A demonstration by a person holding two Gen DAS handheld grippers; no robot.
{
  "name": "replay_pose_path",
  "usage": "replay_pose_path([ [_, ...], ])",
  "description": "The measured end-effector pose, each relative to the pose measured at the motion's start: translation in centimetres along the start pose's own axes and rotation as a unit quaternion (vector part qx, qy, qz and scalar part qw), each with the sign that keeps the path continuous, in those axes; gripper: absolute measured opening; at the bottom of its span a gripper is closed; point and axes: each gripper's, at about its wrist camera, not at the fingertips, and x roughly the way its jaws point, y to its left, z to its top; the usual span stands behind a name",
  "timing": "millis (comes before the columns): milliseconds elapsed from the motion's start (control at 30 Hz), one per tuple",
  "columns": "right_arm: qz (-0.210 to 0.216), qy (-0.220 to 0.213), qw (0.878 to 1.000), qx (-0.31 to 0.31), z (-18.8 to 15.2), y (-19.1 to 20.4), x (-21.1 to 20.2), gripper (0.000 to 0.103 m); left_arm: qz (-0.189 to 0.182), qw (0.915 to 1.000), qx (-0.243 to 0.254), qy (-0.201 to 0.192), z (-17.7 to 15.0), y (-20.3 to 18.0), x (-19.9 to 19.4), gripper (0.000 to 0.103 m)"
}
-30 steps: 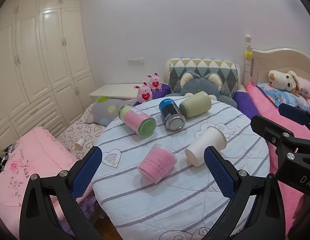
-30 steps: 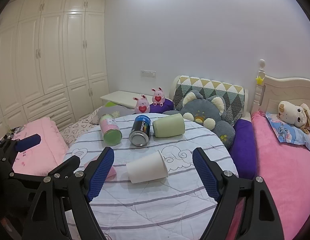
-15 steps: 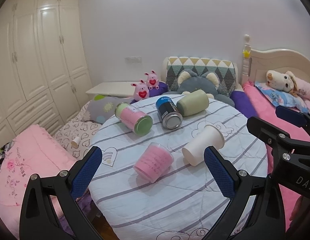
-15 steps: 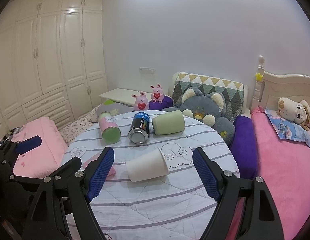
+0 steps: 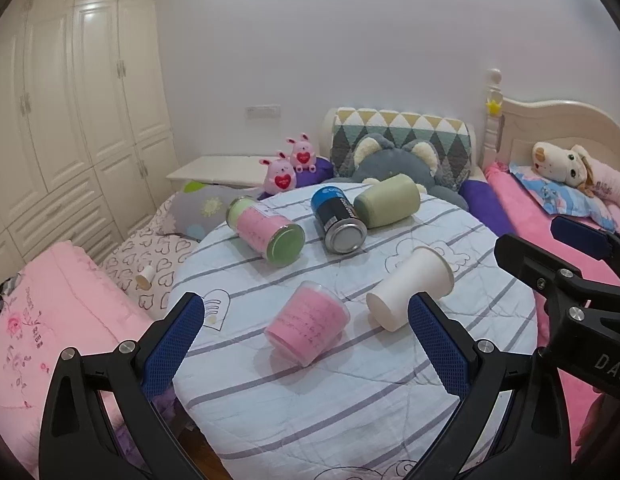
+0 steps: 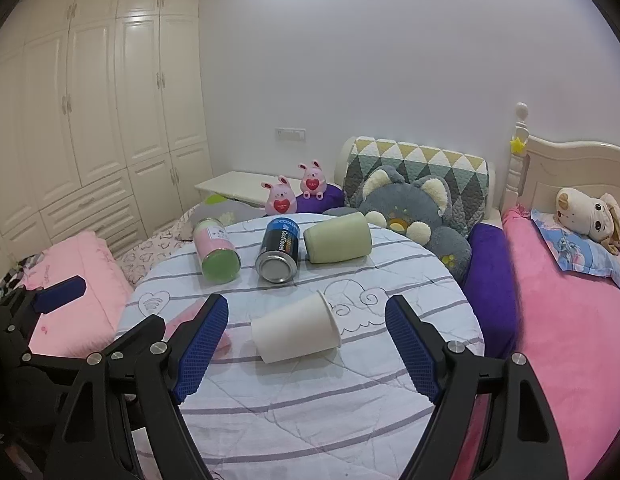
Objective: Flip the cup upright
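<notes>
A white paper cup (image 5: 409, 293) lies on its side on the round striped table (image 5: 310, 420); it also shows in the right wrist view (image 6: 296, 332). A pink cup (image 5: 310, 323) lies on its side to its left, half hidden in the right wrist view (image 6: 178, 324). My left gripper (image 5: 306, 344) is open and empty, hovering just short of the pink cup. My right gripper (image 6: 306, 340) is open and empty, with the white cup lying between and just beyond its fingertips.
At the back of the table lie a pink jar with a green lid (image 5: 266, 230), a blue-black can (image 5: 338, 220) and a pale green cup (image 5: 387, 200). Pink bedding (image 5: 50, 320) is to the left, a bed (image 6: 569, 320) to the right, plush toys (image 6: 409, 208) behind.
Both grippers have drifted slightly; the table and cups sit a little further left in the left wrist view. Nothing was grasped or moved.
</notes>
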Motion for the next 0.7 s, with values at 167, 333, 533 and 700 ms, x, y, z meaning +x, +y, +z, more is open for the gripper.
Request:
replay_pose_path([
  [167,0.002,0.003,1.000,-0.001,0.1,0.5,0.7,0.082,0.006,1.0000,-0.004,-0.007,-0.1,0.5,0.2,0.103],
  [333,0.007,0.004,1.000,0.001,0.0,0.8,0.8,0.082,0.019,0.9995,-0.010,-0.025,-0.2,1.1,0.2,0.103],
  [533,0.020,0.019,0.999,0.032,-0.2,0.2,1.5,0.082,0.015,0.9994,-0.014,-0.027,0.2,2.2,0.8,0.103],
  [700,0.032,0.044,0.995,0.080,-0.6,-0.8,2.6,0.082,0.002,1.0000,-0.003,0.002,-0.1,2.8,2.5,0.103],
])
